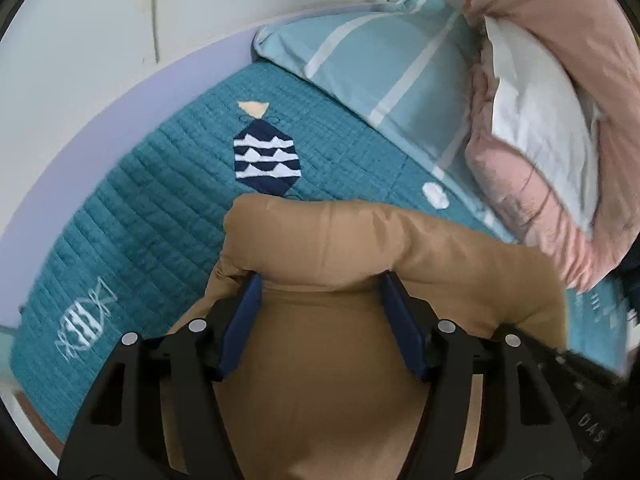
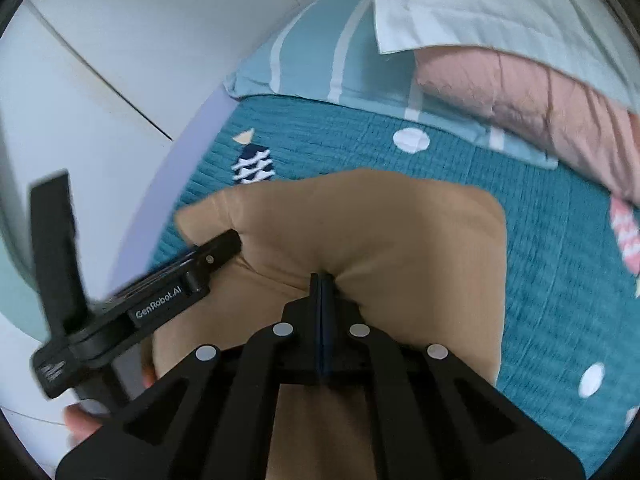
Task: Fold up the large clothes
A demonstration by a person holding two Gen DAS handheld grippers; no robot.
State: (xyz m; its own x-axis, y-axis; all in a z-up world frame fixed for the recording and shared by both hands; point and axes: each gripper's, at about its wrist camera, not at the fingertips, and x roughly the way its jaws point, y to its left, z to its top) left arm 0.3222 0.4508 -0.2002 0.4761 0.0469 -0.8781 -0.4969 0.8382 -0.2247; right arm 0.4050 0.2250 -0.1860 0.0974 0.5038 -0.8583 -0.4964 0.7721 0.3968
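Observation:
A tan garment (image 1: pixel 320 360) hangs bunched over a teal bed. In the left wrist view a thick fold of it fills the gap between my left gripper's (image 1: pixel 323 280) blue pads and rolls over their tips, so the jaws stand wide but grip the bundle. In the right wrist view my right gripper (image 2: pixel 322 278) is shut, and the tan garment (image 2: pixel 380 232) puckers where the pads pinch it. The left tool's black body (image 2: pixel 160 308) reaches into the cloth's left edge there. The garment's lower part is hidden under both tools.
Under the cloth lies a teal quilted bedspread (image 1: pixel 140 220) with a navy fish patch (image 1: pixel 266 156). A striped light-blue pillow (image 1: pixel 380 60) and a pink-and-white duvet (image 1: pixel 540 184) sit at the head of the bed. A white wall (image 1: pixel 80 40) runs along the left side. A person's fingers (image 2: pixel 80 420) hold the left tool.

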